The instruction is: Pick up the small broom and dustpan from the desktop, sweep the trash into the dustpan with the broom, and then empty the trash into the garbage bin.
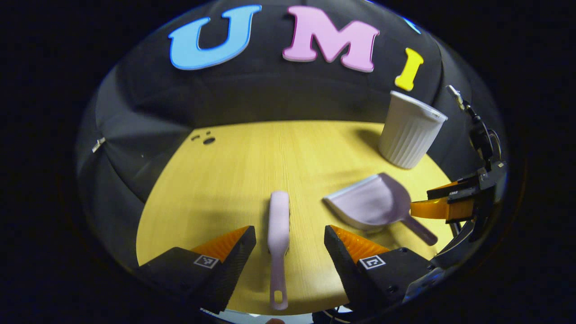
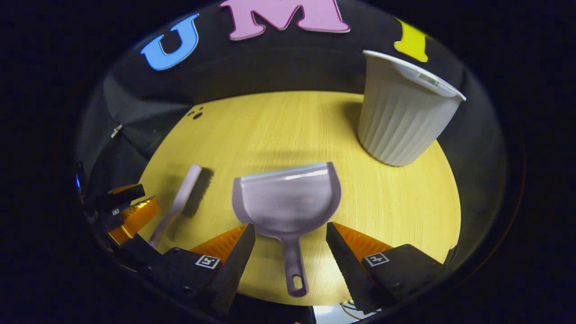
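Left gripper view: the left gripper (image 1: 290, 243) hangs released over the yellow wood-grain desktop (image 1: 234, 171), its fingers spread wide on either side of the pale pink plastic small broom (image 1: 279, 234) without touching it. The broom lies flat, its handle pointing to 6 o'clock. At 3 o'clock of it lies the pale lilac plastic dustpan (image 1: 375, 204), and the white ribbed plastic garbage bin (image 1: 409, 132) stands upright at 1 o'clock, near the desktop's far edge. The right gripper's tips reach in beside the dustpan's handle.

In the right gripper view, the right gripper (image 2: 290, 243) is likewise released, its fingers straddling the dustpan's (image 2: 288, 200) handle with a gap on each side. The dustpan's mouth faces 12 o'clock. The garbage bin (image 2: 402, 117) stands at 1 o'clock, the broom (image 2: 180, 202) lies at 9 o'clock, and the left gripper (image 2: 130, 209) is just beside its handle.
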`<state>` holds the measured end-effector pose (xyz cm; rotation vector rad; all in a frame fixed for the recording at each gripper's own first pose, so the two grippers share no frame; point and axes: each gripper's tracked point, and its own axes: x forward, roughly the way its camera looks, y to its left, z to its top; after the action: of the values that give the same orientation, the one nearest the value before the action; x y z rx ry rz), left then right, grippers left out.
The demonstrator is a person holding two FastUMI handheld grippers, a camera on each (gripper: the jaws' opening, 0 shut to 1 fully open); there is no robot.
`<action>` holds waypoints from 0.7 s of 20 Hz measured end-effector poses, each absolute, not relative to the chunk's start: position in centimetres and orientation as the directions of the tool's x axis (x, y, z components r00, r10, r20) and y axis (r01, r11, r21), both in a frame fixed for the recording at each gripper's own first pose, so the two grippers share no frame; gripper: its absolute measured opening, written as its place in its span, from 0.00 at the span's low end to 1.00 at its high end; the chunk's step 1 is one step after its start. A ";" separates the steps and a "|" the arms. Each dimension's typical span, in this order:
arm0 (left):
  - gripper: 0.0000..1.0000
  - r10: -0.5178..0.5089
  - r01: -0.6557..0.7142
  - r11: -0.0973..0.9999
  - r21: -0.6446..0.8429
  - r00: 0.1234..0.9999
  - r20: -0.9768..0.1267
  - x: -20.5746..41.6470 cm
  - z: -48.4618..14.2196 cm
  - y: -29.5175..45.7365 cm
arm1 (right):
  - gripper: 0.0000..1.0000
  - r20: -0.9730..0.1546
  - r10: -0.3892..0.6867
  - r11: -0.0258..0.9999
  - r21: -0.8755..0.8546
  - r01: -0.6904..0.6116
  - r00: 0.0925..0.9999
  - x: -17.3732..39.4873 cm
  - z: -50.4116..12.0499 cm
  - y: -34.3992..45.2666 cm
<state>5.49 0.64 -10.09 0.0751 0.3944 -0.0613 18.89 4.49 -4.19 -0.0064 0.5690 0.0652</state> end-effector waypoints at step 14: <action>0.96 -0.010 0.010 0.998 -0.070 1.000 -0.004 -8.4 -1.8 -1.8 | 0.99 -0.080 0.087 0.977 -0.190 -0.101 0.993 5.4 3.3 6.7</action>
<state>-8.44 -1.79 -1.80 -0.0697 0.0046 -0.0102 5.37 6.68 3.31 -0.1946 0.0715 0.0945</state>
